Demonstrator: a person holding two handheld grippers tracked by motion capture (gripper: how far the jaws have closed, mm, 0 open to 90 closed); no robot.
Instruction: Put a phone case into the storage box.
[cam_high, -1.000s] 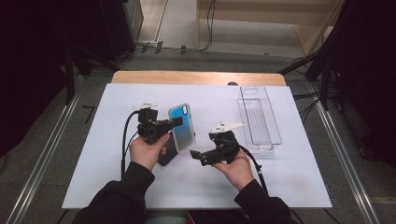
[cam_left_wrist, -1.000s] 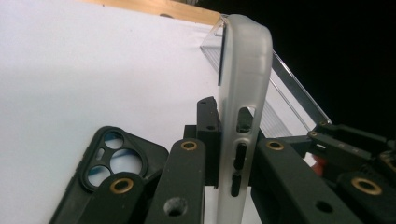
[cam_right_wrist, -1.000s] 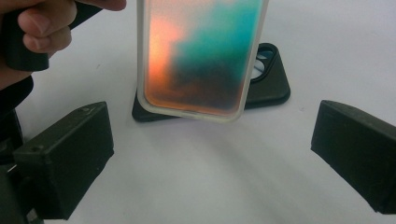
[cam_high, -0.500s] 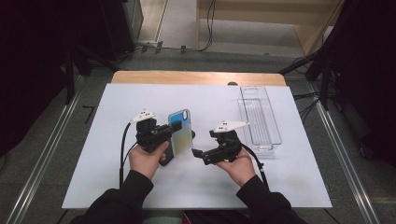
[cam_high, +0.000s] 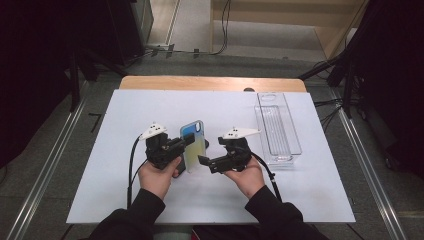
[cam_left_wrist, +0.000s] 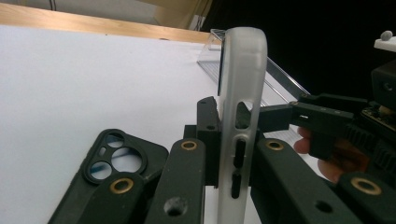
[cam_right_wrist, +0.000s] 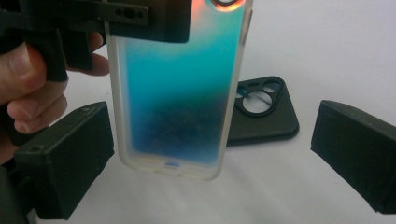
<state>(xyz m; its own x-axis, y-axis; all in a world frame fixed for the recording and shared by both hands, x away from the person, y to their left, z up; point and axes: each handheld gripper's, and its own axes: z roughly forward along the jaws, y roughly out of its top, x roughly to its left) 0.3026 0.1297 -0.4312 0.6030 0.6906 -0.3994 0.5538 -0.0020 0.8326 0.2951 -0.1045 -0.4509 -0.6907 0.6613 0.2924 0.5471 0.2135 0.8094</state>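
The left claw was clamped on the upright phone case; the right claw stood apart around it and should close squarely on its lower end.

Dim room, white table, grey floor

A white tabletop spreads under and all around the left gripper and right gripper. A bare wooden strip shows along the table edge far ahead of both. 2 metal rails run along the floor, 1 well out to the left gripper's outer side and 1 past the right gripper's outer side. Grey floor lies beyond the wooden strip, crossed by a black cable. Light wood boards sit farther ahead still. There is black darkness on both outer sides. Even light falls on the table, with soft shadows.
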